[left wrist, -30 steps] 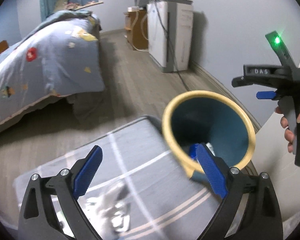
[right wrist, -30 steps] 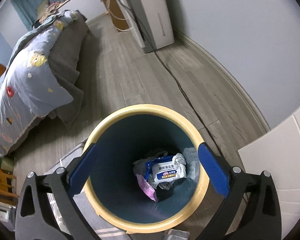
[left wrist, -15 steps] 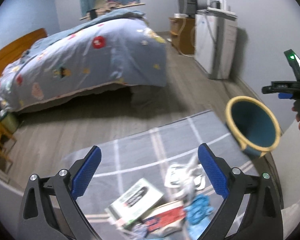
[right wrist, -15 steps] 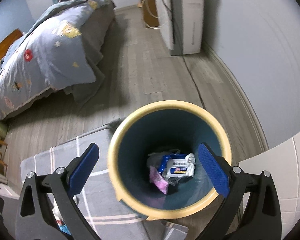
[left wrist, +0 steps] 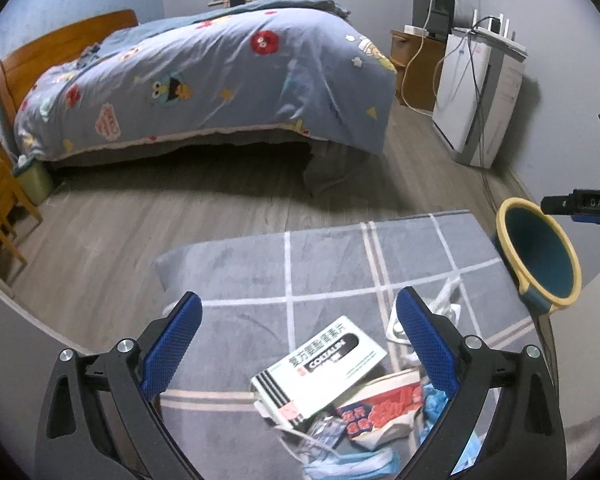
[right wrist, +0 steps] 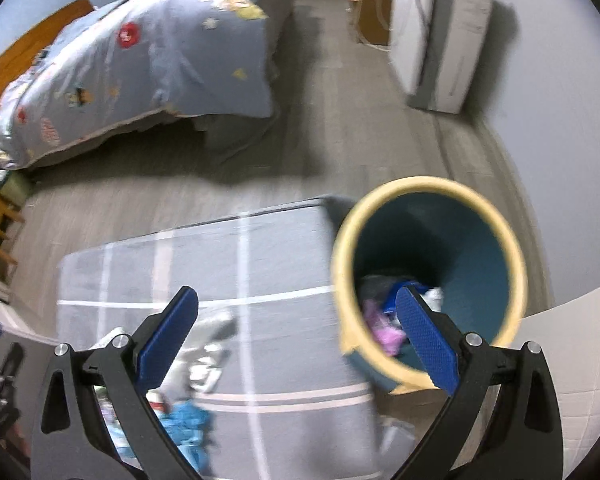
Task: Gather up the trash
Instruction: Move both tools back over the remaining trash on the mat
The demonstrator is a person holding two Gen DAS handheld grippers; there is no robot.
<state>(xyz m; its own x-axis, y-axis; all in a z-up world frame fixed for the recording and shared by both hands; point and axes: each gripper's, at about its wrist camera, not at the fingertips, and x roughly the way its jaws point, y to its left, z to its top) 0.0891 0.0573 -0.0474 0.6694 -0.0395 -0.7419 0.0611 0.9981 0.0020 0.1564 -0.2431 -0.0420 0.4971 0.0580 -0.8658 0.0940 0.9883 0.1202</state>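
Note:
A pile of trash lies on a grey rug (left wrist: 340,264): a white box with black print (left wrist: 320,364), a red-and-white packet (left wrist: 384,404), white crumpled plastic (left wrist: 440,308) and blue wrappers (left wrist: 432,396). My left gripper (left wrist: 298,336) is open and empty, above the white box. A blue bin with a yellow rim (right wrist: 428,276) stands at the rug's right edge and holds wrappers (right wrist: 384,320); it also shows in the left wrist view (left wrist: 540,256). My right gripper (right wrist: 296,328) is open and empty, above the rug left of the bin. The trash pile (right wrist: 188,412) shows blurred below it.
A bed with a blue patterned duvet (left wrist: 220,80) fills the far side. A white appliance (left wrist: 480,92) and a wooden cabinet (left wrist: 416,64) stand by the right wall. Wooden furniture (left wrist: 0,208) is at the left. A white tiled surface (right wrist: 572,360) is beside the bin.
Both grippers have swung left, away from the bin and toward the trash pile on the rug. Both stay open and empty.

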